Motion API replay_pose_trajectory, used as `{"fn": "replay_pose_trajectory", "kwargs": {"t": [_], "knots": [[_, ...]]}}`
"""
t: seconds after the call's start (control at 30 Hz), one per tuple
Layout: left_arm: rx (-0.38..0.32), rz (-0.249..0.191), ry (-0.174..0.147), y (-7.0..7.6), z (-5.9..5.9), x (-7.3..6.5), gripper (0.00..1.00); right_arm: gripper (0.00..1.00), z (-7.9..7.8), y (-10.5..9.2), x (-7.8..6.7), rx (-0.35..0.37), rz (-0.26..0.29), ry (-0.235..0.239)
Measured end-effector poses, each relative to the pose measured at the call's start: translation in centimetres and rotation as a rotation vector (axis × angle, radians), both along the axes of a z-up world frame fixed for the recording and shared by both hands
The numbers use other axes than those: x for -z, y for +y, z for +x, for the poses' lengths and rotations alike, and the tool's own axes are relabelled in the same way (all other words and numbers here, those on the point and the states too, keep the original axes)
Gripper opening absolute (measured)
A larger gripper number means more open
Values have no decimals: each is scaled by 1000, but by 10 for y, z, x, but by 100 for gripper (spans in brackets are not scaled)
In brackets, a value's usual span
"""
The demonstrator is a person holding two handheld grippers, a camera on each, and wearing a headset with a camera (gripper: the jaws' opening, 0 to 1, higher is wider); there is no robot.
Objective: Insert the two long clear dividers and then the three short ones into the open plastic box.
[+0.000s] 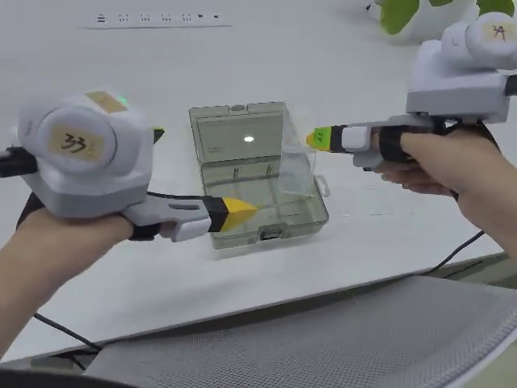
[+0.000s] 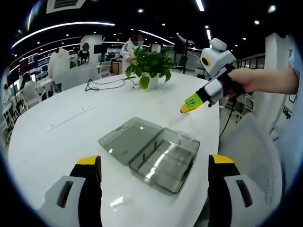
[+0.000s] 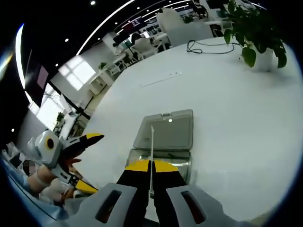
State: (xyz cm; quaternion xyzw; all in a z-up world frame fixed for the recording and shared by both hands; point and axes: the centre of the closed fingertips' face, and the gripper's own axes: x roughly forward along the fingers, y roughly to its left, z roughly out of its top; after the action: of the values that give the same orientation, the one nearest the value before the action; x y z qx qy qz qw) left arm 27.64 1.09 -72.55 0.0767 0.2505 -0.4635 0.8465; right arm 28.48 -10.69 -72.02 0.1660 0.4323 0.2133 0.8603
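Note:
The open smoky plastic box lies mid-table with its lid flat behind it. My right gripper is shut on a long clear divider, which hangs upright over the box's right half. In the right gripper view the divider shows edge-on between the closed yellow tips, above the box. My left gripper stands wide open and holds nothing, close to the box's front left corner. The left gripper view shows the box ahead and the right gripper above it.
A small clear piece lies on the table near my left jaw. A potted plant stands at the far side and a power strip lies at the back. A grey mesh chair sits just below the table's front edge.

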Motion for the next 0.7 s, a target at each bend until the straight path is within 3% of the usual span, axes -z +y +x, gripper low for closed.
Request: {"fn": "replay_pose_trajectory", "kwargs": {"t": [0.03,0.07,0.2,0.4,0.7], "knots": [[6,-4,3,0,0,1,96,2,-3,0,2,-8,-12,32],[16,-5,7,1,1,2,95,2,0,1,2,-7,-20,22],[35,-21,13,3,4,4,95,2,-1,1,9,-18,-68,110],[52,-44,17,10,11,6,93,2,2,5,19,-32,-123,189],[60,-65,33,19,17,15,92,2,6,2,45,-63,-202,326]]}}
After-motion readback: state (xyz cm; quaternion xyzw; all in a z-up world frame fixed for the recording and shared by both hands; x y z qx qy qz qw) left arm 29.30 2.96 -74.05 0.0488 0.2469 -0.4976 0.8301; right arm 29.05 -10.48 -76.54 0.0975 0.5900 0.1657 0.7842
